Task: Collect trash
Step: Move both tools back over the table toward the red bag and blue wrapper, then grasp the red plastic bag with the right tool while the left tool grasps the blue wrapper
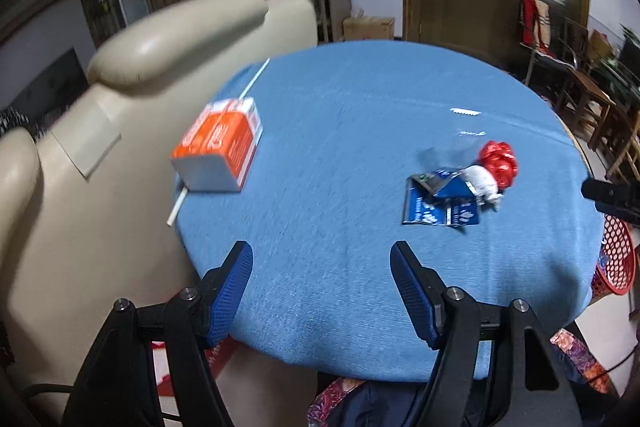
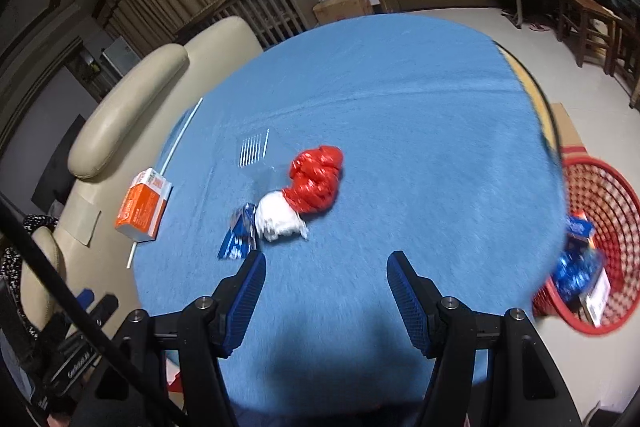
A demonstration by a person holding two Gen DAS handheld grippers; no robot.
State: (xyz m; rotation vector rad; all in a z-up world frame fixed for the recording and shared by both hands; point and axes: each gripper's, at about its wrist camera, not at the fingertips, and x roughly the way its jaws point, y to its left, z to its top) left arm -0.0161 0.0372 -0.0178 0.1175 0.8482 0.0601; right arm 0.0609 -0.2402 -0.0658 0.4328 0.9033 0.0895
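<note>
Hand-held grippers [image 1: 322, 267] [image 2: 326, 277] wide above blue tablecloth [image 1: 360, 131]

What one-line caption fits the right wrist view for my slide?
Open right gripper above the round blue table, facing crumpled red plastic bag, white wad; red mesh basket beside.

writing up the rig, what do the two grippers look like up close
Both the left gripper and right gripper match: black angular linkage arms joined by silver round bolts, each ending in two flat fingers faced with blue, finely ribbed pads.
</note>
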